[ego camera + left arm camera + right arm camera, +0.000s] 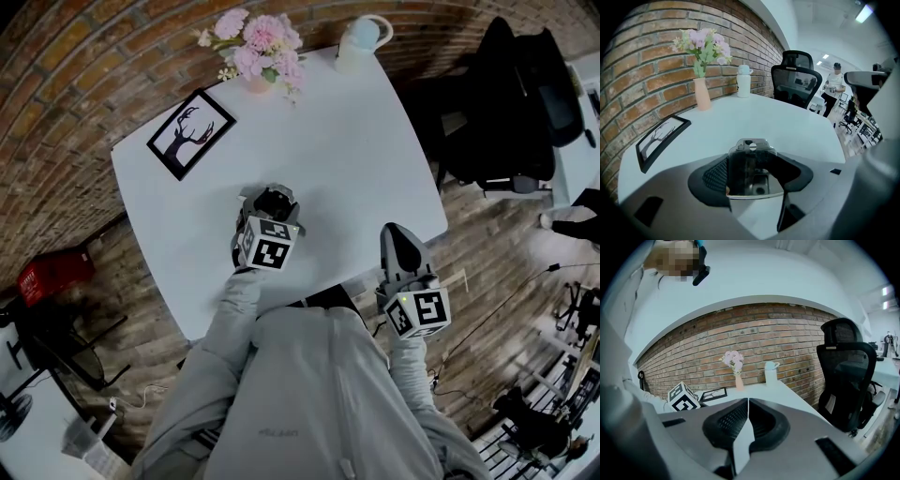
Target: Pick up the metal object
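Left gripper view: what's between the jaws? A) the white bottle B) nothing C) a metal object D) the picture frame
C: the metal object sits between the jaws of the left gripper, which are closed against its sides.

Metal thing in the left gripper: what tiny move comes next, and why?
Probably a small lift straight up: the left gripper's jaws look closed on the metal object, which seems to rest on the white table.
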`<state>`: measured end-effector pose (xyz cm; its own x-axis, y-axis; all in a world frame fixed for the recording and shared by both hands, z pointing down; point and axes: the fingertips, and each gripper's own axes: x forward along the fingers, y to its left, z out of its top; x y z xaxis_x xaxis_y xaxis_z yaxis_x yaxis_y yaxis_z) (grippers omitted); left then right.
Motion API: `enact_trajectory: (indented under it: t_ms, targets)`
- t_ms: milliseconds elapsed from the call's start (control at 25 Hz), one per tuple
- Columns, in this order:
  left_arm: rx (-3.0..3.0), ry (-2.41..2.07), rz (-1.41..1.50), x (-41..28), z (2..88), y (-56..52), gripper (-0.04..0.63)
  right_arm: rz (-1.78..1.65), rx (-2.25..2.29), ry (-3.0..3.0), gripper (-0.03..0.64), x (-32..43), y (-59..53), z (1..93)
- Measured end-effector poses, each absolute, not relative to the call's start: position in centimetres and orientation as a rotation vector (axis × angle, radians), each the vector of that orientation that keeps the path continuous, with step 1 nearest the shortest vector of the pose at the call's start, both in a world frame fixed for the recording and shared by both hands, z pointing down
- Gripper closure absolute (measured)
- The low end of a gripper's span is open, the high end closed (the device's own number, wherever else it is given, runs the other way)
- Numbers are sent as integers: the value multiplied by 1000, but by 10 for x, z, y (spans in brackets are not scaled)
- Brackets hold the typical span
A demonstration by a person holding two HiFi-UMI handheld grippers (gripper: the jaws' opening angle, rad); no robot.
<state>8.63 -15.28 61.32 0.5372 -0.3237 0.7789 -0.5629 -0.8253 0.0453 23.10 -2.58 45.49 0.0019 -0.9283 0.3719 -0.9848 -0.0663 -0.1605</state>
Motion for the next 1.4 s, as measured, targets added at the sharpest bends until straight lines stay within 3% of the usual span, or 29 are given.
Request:
enact_trajectory:
  t_ms: [840, 1400]
  targets:
    - [2592, -996, 883, 59, 509, -171, 291, 476, 1972, -2237, 592, 204, -68, 436]
    - [2508, -1345, 641, -39, 440, -174, 291, 392, 1677, -2475, 592, 126, -129, 423]
